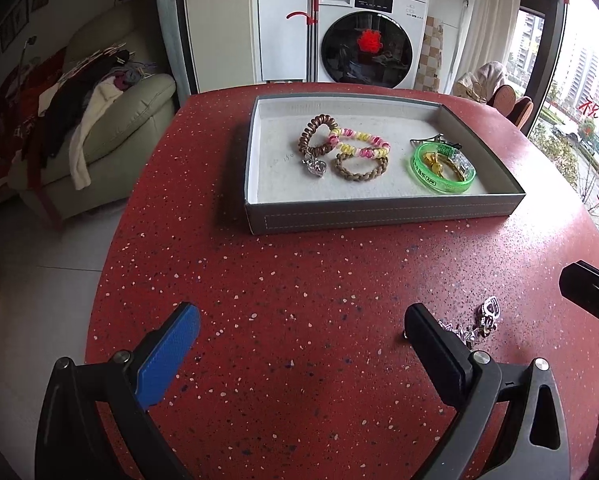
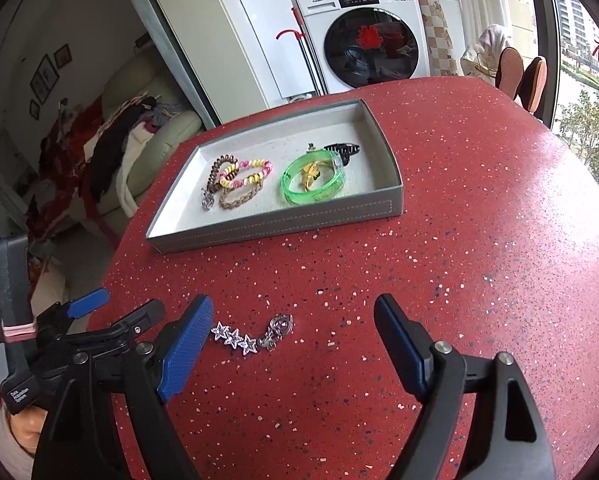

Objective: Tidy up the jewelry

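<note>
A grey tray (image 1: 383, 212) (image 2: 275, 228) sits on the red speckled table. In it lie a brown coil band (image 1: 317, 134), a pink-yellow bracelet (image 1: 361, 144), a braided bracelet (image 1: 361, 168), a silver charm (image 1: 313, 166), a green bangle (image 1: 443, 172) (image 2: 313, 184) and a black hair clip (image 2: 341, 148). A silver star clip with a charm (image 2: 251, 334) (image 1: 479, 322) lies loose on the table. My left gripper (image 1: 303, 338) is open and empty, left of the star clip. My right gripper (image 2: 295, 332) is open, and the star clip lies between its fingers.
The left gripper's body (image 2: 79, 344) shows at the left of the right wrist view. The table edge (image 1: 111, 248) drops to the floor on the left. A sofa with clothes (image 1: 99, 120) and a washing machine (image 1: 369, 40) stand beyond.
</note>
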Motion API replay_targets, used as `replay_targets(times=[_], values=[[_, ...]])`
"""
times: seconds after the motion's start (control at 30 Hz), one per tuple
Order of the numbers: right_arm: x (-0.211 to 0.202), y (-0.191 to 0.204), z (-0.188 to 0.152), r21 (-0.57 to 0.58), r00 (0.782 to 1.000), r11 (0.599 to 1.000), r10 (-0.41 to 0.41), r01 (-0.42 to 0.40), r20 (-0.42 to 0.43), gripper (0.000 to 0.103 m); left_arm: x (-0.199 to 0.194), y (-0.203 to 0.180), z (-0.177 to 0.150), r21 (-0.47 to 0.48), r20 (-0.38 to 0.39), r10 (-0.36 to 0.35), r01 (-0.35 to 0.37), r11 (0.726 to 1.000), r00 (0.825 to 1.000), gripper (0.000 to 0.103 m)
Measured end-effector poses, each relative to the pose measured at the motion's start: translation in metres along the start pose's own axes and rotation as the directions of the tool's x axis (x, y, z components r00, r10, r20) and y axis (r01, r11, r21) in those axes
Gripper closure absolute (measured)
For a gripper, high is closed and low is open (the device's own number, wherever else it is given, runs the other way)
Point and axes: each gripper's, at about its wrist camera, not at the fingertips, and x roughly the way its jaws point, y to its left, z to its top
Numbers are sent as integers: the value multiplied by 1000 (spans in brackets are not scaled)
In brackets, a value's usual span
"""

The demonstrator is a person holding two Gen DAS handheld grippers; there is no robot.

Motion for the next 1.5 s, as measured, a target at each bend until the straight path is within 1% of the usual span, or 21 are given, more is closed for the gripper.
replay_targets(times=[0.1,0.2,0.3,0.43,0.53,0.6,0.63,0.7,0.8,0.97,1.07,1.13,1.23,1.3,1.33,1.37,1.5], values=[[11,-1,-6,10,998,999,-39,39,-55,18,2,1,-7,-2,-20,-10,10,1000,1000,0],[22,-3,-11,41,994,998,-51,55,-95,18,3,4,-12,-18,-28,-16,15,1000,999,0],[31,-3,-14,54,992,996,-65,71,-110,18,3,7,-16,-23,-22,2,-2,1000,1000,0],[38,3,-15,39,990,996,-81,86,-111,19,4,12,-16,-28,-21,13,-14,1000,1000,0],[42,9,-15,16,990,995,-92,94,-108,27,6,14,-16,-36,-28,16,-17,999,999,0],[44,13,-16,2,989,995,-97,98,-110,34,6,15,-16,-37,-31,17,-18,999,999,0],[45,15,-16,-11,989,994,-108,107,-104,35,6,15,-16,-37,-32,18,-19,999,999,0],[46,19,-16,-34,987,992,-123,120,-99,42,5,15,-16,-35,-30,19,-20,999,999,0],[47,22,-16,-58,987,990,-133,128,-92,47,4,15,-16,-36,-28,19,-20,999,999,0],[47,25,-16,-97,986,986,-143,135,-89,53,4,14,-16,-27,-27,23,-24,999,999,0],[49,28,-18,-141,984,980,-155,142,-86,55,5,13,-16,-21,-31,20,-20,1000,999,0],[49,29,-19,-166,982,974,-169,154,-80,59,4,11,-15,-8,-30,17,-17,1000,999,0],[47,25,-19,-176,981,971,-177,162,-75,68,3,8,-14,17,-25,10,-10,1000,1000,0],[46,21,-18,-176,982,971,-176,161,-75,78,2,5,-13,36,-20,5,-4,999,1000,0],[45,19,-18,-175,982,972,-174,159,-75,81,1,3,-13,45,-15,5,-4,999,1000,0],[45,18,-18,-173,982,972,-173,159,-74,85,1,1,-12,56,-13,1,0,998,1000,0],[44,15,-18,-172,985,975,-157,143,-70,86,-1,-13,-11,125,-4,-33,33,992,999,0]])
